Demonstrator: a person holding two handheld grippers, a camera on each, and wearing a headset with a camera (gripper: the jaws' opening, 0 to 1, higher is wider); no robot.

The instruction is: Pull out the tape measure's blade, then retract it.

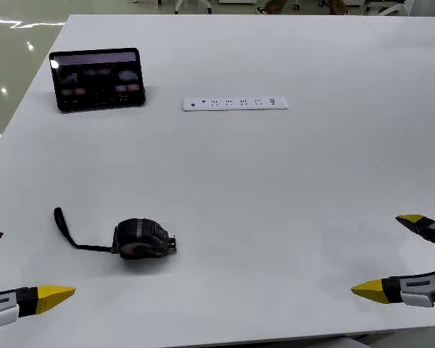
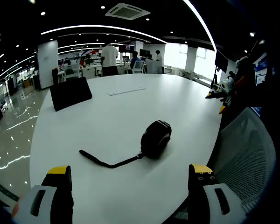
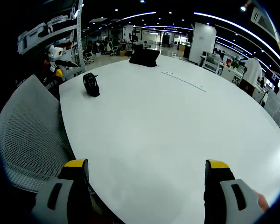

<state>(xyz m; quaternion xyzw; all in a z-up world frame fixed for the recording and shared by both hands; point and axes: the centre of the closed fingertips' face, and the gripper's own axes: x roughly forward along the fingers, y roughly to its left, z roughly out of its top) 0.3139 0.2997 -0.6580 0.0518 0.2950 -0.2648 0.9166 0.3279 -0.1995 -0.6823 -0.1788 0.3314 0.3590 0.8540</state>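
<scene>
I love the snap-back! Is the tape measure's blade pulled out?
In. The tape measure shows no blade, just its black strap lying on the table.

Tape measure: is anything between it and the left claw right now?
Nothing visible. Bare table lies between the open left claw and the tape measure. Its own black strap lies flat on the table on the claw's side.

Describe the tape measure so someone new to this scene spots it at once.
Start at the big white table. Near its front left, nearer the person than the dark tablet and white power strip, lies the tape measure. It alone is a small rounded black case trailing a strap.
</scene>
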